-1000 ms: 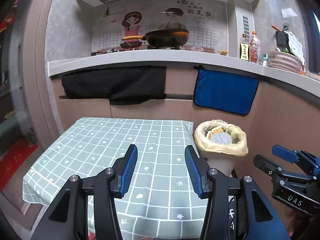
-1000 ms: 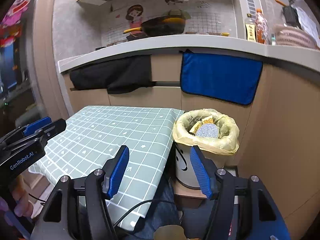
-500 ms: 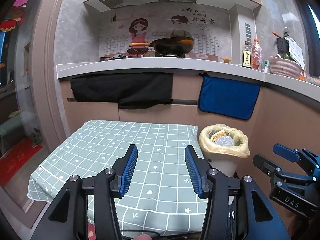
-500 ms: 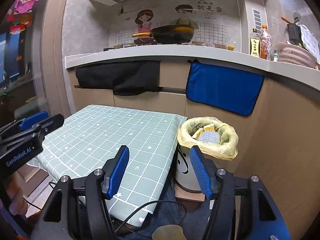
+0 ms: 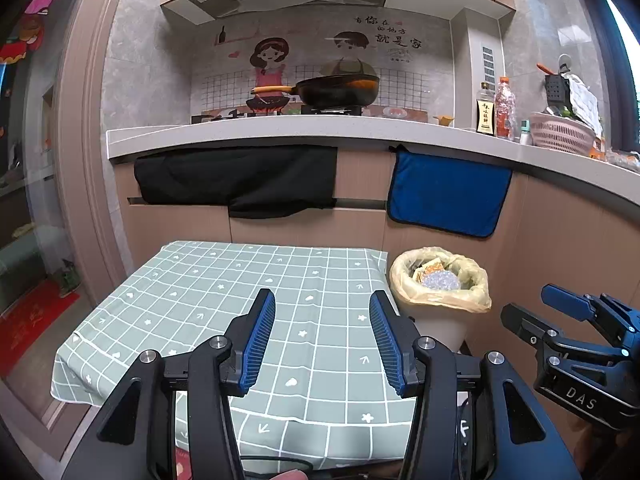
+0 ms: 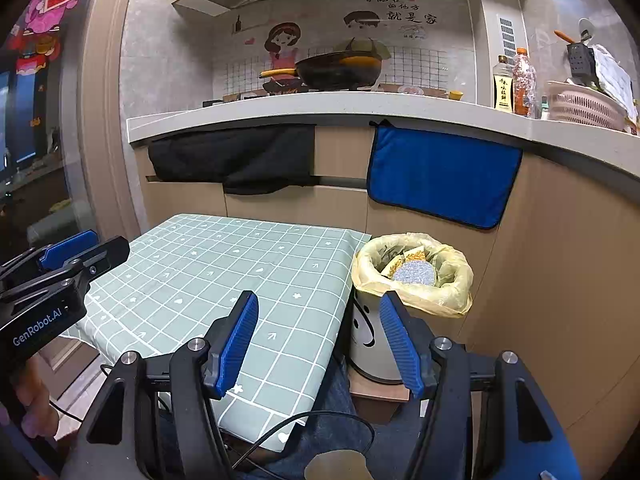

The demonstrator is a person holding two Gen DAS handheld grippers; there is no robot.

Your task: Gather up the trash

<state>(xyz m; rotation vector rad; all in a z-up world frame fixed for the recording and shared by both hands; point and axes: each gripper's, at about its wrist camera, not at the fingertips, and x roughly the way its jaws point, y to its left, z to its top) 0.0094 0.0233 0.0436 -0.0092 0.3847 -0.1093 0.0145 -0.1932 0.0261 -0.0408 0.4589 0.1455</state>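
Looks like the closing step of the collecting, or a pause before another search; no loose trash visible on the table point(image 5: 192, 292), its green checked cloth bare in both views. Left gripper point(image 5: 322, 334) held above the near part of the table, fingers spread wide, grasping nothing; right gripper point(image 6: 318, 338) held off the table's right edge, just short of the bin point(image 6: 374, 344), fingers likewise spread and empty. Trash point(image 6: 414, 272) already down in the bin, beside the table's far right corner and below the blue towel point(image 6: 440, 176): a round silvery foil piece on top, yellowish wrappers under and behind it, all inside a yellow bag point(image 6: 448, 300) folded over the rim. Next move, judging from this: either nothing further, or a look around for leftovers out of view; any new pickup calling for a lowering onto the piece and a closing of the fingers.
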